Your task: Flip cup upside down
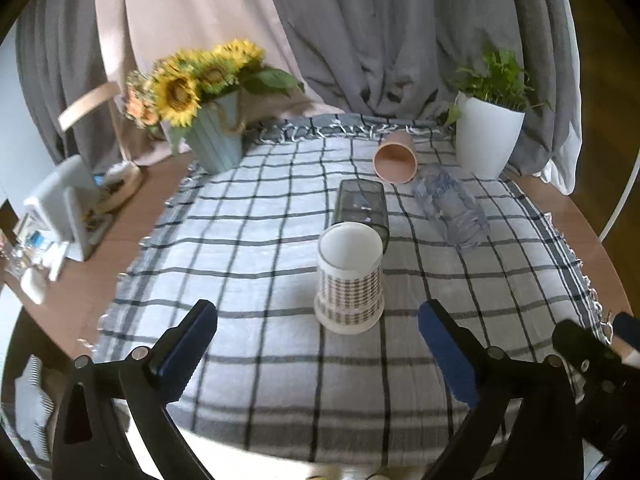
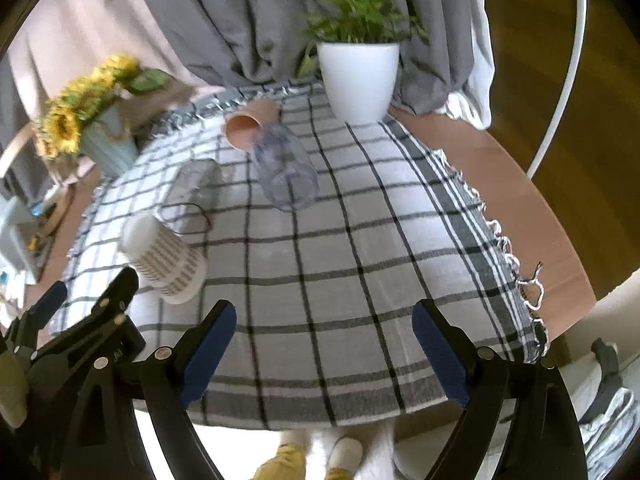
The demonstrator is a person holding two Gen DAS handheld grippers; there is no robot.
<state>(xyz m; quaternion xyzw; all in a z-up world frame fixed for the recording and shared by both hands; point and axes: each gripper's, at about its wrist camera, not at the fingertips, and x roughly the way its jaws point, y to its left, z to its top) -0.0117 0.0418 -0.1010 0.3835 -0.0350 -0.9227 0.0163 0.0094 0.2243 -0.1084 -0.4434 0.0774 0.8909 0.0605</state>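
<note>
A white cup with a houndstooth band (image 1: 349, 280) stands upside down on the checked cloth (image 1: 256, 240), its flat base up. It also shows in the right wrist view (image 2: 166, 258) at the left. My left gripper (image 1: 318, 336) is open and empty, just in front of the cup, not touching it. My right gripper (image 2: 324, 334) is open and empty over the cloth's near edge, to the right of the cup. A pink cup (image 1: 395, 157) lies on its side at the back.
A dark clear glass (image 1: 362, 206) and a clear plastic bottle (image 1: 450, 208) lie behind the white cup. A sunflower vase (image 1: 216, 140) stands back left and a white plant pot (image 1: 486, 136) back right. Clutter (image 1: 60, 216) sits on the bare table at the left.
</note>
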